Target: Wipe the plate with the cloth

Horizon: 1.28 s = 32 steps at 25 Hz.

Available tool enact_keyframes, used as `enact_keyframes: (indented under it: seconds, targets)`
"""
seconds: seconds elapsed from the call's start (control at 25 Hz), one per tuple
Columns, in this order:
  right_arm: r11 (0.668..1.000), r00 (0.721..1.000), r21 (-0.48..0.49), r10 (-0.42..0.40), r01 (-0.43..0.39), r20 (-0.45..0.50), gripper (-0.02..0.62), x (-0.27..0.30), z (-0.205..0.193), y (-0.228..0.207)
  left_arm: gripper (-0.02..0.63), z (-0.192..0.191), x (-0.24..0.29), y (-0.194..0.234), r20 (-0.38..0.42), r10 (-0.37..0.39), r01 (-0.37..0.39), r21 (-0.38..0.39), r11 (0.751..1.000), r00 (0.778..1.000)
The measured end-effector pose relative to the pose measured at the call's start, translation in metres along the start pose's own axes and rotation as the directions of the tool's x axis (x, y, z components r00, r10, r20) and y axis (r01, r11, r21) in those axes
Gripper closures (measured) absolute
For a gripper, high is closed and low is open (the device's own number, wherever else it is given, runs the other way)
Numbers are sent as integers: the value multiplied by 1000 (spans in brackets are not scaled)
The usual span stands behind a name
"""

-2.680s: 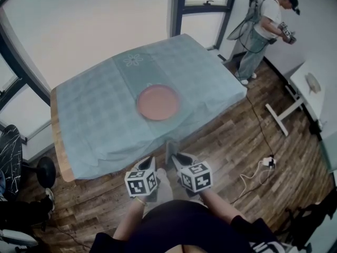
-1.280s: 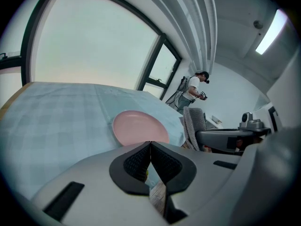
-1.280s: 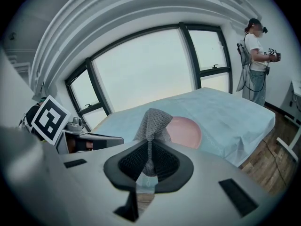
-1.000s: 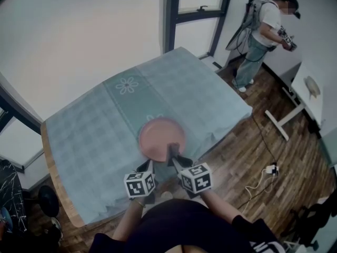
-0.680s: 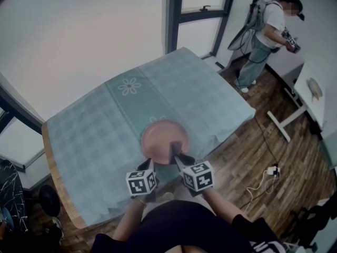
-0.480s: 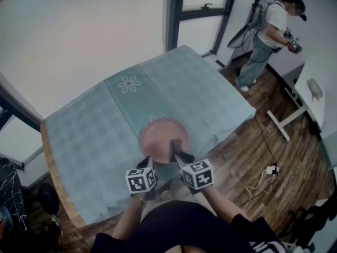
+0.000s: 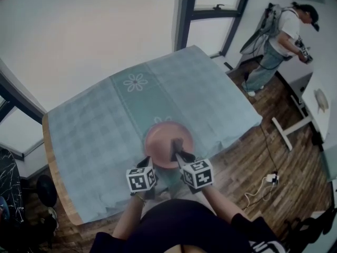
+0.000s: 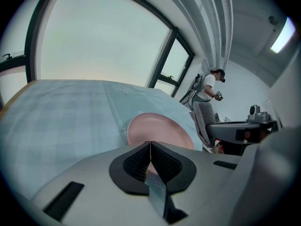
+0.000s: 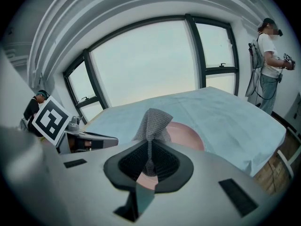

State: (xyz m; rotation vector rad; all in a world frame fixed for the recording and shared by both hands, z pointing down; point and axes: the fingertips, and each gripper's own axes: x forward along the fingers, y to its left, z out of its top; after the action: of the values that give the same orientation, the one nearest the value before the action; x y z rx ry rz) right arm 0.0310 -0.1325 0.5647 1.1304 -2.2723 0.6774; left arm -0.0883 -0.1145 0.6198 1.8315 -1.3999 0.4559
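Cloth (image 9: pixel 153 119), a grey knitted piece, was pinched between the jaws of my right gripper (image 9: pixel 149 145). The pads were closed on its lower part, and the rest stood above the jaw tips as a crumpled fold. In the head view the cloth sat over the near right part of the plate (image 7: pixel 158 140). I could not tell whether it touched the plate surface.

My left gripper (image 8: pixel 150 146) had its jaws pressed together with nothing between them. Its tips stood at the near left rim of the plate, just beside the right gripper.

The plate was pink, round and shallow. It lay flat directly ahead of both sets of jaws, on a teal checked tablecloth (image 7: pixel 100 125).

Reference positions, all taken from the plate:
- Beyond the plate: a white flower motif (image 7: pixel 136 81) printed on the tablecloth.
- Left of the plate: the bare wooden table edge (image 7: pixel 50 165), showing past the tablecloth hem.
- Right of the plate: the tablecloth hung over the table side above a wooden floor (image 7: pixel 253 146).
- Far beyond and right of the plate: a person (image 7: pixel 284 38) stood on that floor near the dark-framed windows (image 7: pixel 218 7).
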Motion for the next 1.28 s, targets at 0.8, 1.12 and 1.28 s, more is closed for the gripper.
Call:
enact_keyframes:
  seconds: [0.8,1.12,1.28]
  targets:
    - [997,992,-73,20,-30,-124,562,89,22,-58,475,1,67,41,-95,75,-84,-86,993,993]
    - [994,983,-105,3,-23,-184,562,119,15,-74,459,-4,86,50,-113,94,-104,-90,990,989]
    - [993,977,-117,-20,-5,-213,563,133,9,-85,462,-6,89,53,-104,105,-117,-121,986,989]
